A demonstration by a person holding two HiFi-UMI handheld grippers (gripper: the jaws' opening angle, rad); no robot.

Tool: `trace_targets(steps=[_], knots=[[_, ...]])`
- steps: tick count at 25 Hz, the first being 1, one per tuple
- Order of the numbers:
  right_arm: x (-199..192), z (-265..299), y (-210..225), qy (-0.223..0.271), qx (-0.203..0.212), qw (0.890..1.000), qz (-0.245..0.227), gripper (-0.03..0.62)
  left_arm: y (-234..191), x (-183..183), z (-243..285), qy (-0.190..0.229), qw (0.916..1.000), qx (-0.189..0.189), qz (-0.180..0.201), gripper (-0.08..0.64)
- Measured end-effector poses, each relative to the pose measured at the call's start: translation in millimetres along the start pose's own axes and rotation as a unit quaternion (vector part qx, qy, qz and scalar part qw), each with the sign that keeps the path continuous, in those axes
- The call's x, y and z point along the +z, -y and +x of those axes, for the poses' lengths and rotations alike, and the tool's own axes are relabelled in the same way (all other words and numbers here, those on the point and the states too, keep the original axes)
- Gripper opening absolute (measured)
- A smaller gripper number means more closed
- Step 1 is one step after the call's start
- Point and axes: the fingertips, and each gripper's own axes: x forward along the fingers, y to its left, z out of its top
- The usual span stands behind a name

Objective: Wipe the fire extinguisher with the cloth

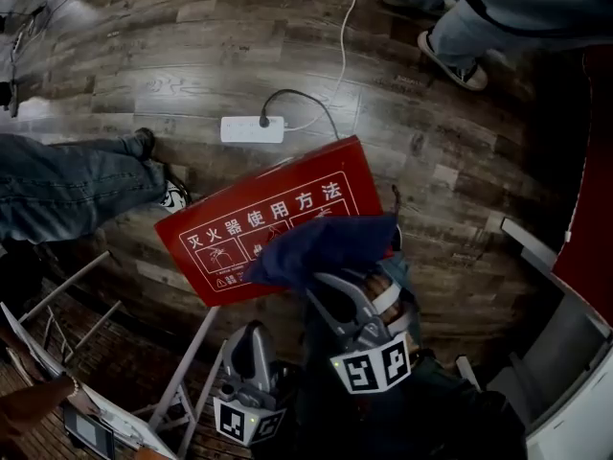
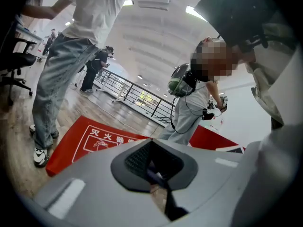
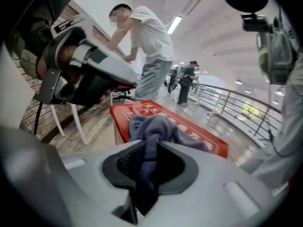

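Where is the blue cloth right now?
Head view, centre: the blue cloth, clamped in the right gripper, sits bunched on the red fire extinguisher box at its near edge.

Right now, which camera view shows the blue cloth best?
The right gripper view: the blue cloth fills its middle, bunched and pinched in the right gripper. The head view shows it dim, from above, over the red box. The left gripper view shows no cloth clearly.
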Motion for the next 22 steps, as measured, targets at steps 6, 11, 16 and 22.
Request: trace_targets(steps=[6, 11, 16, 22], knots=[[-47.3, -43.3, 51.6, -0.037, -0.112, 0.991, 0.064, 0.074, -30.2, -32.6, -30.0, -0.031, 0.9984, 0.047, -0.01, -0.002], [9.3, 6.2, -20.1, 0.014, -0.034, 0.999, 0.009, 0.074, -52.1, -29.4, -51.0, -0.021, 0.9971, 0.073, -0.007, -0.002], [2.2, -0.3, -43.7, -0.002, -0.008, 0.998, -0.067, 0.074, -59.4, -32.7, -70.0, -0.029, 0.997, 0.072, -0.008, -0.002], [-72.3, -20.9, -40.3, -0.11, -0.003, 0.988, -0.104, 0.074, -61.2, -38.3, -80.2, -0.023, 0.9976, 0.061, -0.021, -0.002]])
